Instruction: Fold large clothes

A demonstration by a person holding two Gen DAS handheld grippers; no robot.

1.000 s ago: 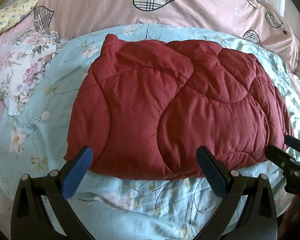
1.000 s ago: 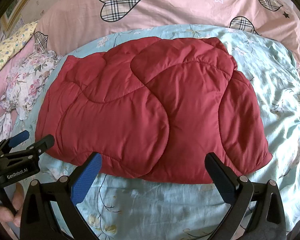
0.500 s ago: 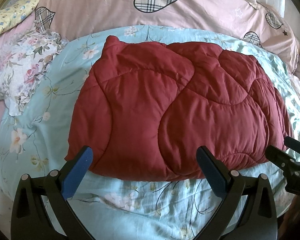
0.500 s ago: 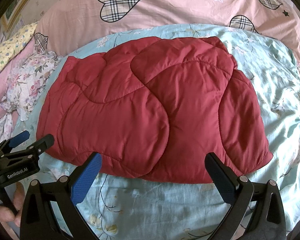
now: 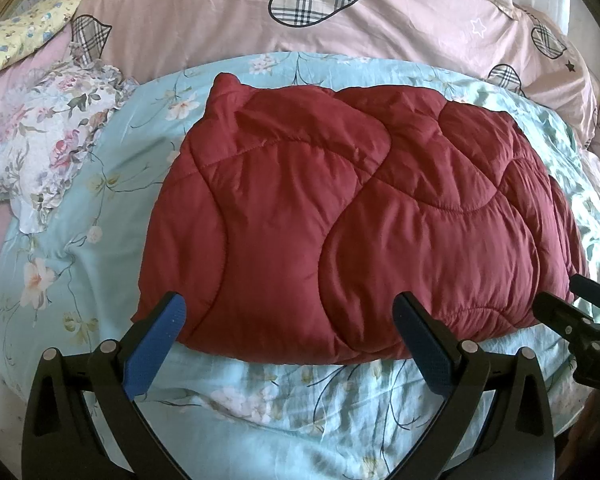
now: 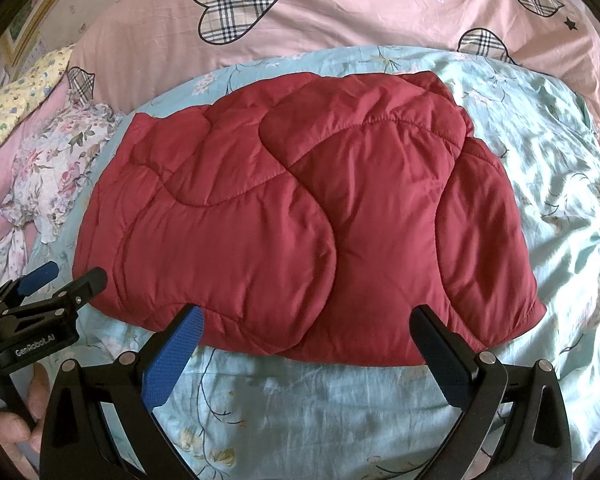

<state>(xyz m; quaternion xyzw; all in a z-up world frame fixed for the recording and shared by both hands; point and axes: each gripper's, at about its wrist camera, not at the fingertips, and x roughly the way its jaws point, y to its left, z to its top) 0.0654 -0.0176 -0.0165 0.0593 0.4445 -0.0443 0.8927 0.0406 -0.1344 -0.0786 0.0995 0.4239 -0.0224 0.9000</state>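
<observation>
In the middle of the bed's blue floral sheet [image 5: 60, 264] sits the red quilted jacket [image 5: 340, 232], already folded into a puffy bundle. My left gripper [image 5: 288, 332] and right gripper [image 6: 306, 344] both hover at its near edge, jaws wide, holding nothing. Looks like one more fold: I'd pinch that near hem next.
</observation>
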